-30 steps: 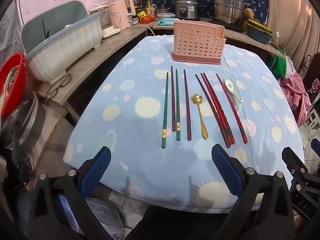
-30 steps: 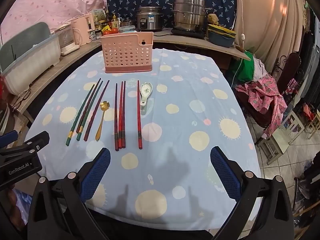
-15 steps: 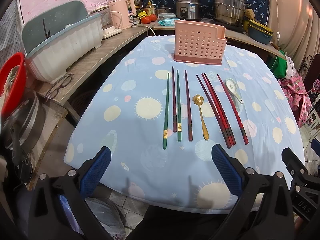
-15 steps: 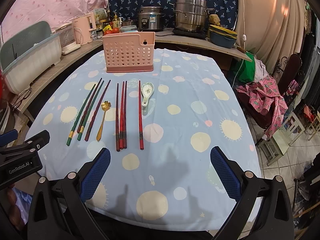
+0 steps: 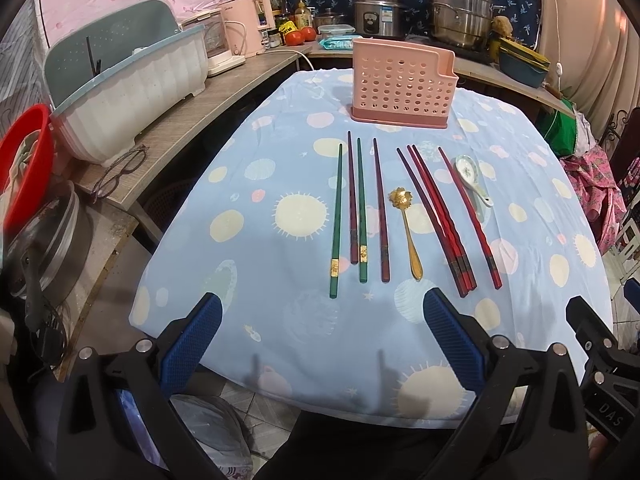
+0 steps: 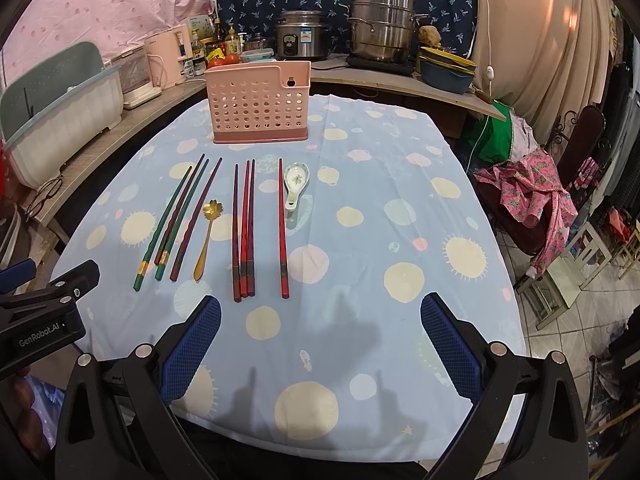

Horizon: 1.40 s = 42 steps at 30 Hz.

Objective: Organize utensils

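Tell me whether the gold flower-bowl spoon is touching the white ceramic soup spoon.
Apart. In the right wrist view the gold flower-bowl spoon lies left of four red chopsticks, and the white ceramic soup spoon lies on their right.

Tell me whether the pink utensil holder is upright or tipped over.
Upright. The pink utensil holder stands on its darker base at the far end of the table, open top facing up. Whether anything is inside cannot be told.

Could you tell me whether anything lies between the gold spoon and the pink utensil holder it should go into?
Nothing visible does: only bare tablecloth separates the gold spoon from the pink utensil holder. Chopsticks lie alongside it, not across.
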Motion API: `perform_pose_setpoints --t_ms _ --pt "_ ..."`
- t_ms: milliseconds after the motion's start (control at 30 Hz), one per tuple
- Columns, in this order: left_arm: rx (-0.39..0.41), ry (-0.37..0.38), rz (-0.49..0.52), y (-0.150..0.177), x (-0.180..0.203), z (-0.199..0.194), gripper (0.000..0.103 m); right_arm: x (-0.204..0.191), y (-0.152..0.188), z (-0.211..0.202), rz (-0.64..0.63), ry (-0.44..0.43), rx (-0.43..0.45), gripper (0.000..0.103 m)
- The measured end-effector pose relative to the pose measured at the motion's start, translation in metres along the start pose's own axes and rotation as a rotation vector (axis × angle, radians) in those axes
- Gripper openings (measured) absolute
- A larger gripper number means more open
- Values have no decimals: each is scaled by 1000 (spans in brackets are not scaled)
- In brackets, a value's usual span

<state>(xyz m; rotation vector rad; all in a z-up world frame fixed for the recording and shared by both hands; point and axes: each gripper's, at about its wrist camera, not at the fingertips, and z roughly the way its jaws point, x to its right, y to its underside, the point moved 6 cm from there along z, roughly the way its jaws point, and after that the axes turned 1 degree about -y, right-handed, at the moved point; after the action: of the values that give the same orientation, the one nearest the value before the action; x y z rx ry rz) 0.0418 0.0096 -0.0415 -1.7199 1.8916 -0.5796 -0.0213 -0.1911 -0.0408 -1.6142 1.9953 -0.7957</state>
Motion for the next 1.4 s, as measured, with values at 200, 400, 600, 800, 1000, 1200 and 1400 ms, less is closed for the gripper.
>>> perform_pose_setpoints --t_ms 200,400,600,800,1000,1200,1400 --pt "-1 0 1 0 -1 2 96 1 -1 -1 1 1 -1 96" --pt "0 -3 1 0 -3 2 96 -1 2 5 -1 -4 -3 96" --pt "4 -7 0 0 -5 2 96 -2 3 6 -1 -5 -4 96" --pt "7 -9 6 1 -3 2 96 -3 3 7 1 -6 -6 96" --pt "8 -10 5 0 -4 2 96 -2 3 6 1 -6 -6 96" --pt "8 -9 6 0 -3 2 96 -3 4 8 1 -7 -6 96" --pt "7 -9 5 0 -4 2 96 -2 3 7 2 -8 -8 96"
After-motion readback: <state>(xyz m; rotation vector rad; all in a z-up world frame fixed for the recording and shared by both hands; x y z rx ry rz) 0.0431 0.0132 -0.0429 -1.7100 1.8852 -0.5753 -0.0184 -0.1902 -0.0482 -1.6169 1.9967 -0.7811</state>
